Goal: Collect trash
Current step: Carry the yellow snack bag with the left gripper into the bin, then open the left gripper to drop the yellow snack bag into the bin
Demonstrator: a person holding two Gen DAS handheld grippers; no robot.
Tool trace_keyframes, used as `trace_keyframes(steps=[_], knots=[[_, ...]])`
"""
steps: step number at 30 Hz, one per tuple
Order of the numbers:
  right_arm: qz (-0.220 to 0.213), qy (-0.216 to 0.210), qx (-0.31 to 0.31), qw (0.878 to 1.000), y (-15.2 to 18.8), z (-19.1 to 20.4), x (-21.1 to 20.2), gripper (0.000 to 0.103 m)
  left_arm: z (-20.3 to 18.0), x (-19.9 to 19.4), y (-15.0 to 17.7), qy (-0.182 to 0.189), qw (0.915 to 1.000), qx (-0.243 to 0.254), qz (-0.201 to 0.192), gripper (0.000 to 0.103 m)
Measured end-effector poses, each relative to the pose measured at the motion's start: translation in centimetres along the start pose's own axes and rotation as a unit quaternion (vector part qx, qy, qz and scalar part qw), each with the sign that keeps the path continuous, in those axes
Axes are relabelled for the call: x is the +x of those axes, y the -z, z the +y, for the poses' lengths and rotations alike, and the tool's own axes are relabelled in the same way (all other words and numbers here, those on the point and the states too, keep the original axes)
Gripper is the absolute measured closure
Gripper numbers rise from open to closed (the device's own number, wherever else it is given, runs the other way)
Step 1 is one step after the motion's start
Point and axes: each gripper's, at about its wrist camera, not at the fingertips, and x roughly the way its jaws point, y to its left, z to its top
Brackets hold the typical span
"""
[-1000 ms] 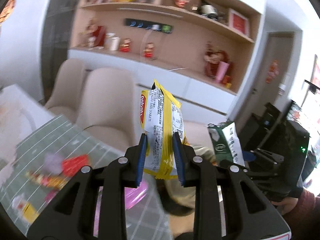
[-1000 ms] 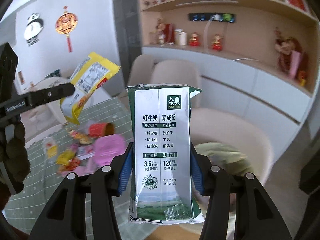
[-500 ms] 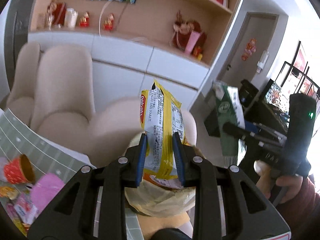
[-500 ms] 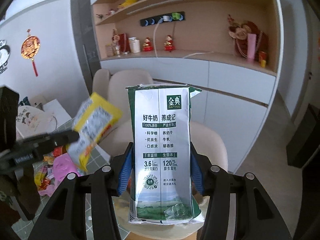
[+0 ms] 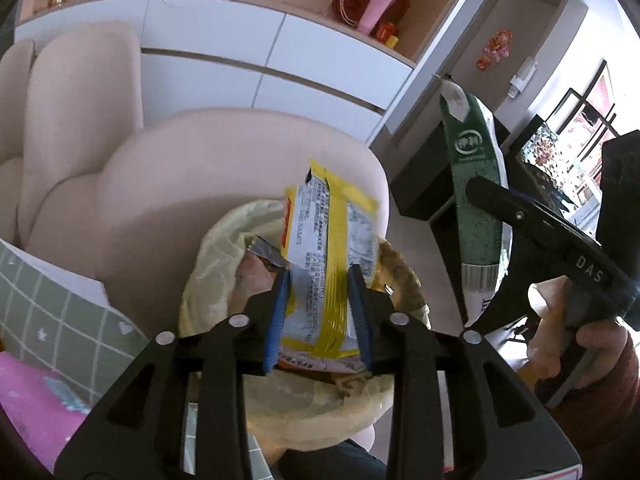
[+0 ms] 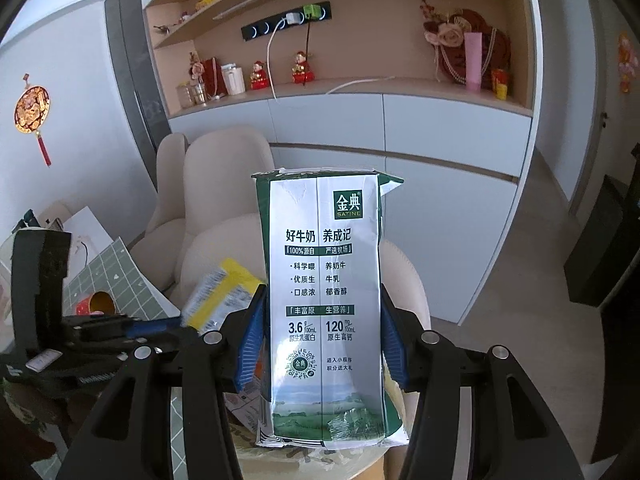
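Hovering over the lined trash bin [image 5: 224, 280], the left gripper [image 5: 320, 316] is opening its jaws around the yellow wrapper [image 5: 324, 248]; let it fall centrally. The right gripper [image 6: 320, 344] pinches the milk carton [image 6: 324, 280] just beside, waiting.

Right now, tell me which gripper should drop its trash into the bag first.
Left. The left gripper holds the yellow wrapper directly over the open trash bag, and its jaws are already opening. The right gripper clamps the milk carton off to the bag's side.
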Motion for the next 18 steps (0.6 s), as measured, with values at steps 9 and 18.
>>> trace_keyframes(steps=[9,18], knots=[[0.043,-0.018,-0.025,0.999,0.3,1.4,4.1,0.054,1.8,-1.4,1.0,-0.017,0.9991,-0.035,-0.016,0.057],[0.172,-0.07,-0.051,0.981,3.9,4.2,11.7,0.054,3.5,-7.8,3.5,-0.074,0.9928,-0.059,-0.073,0.056]])
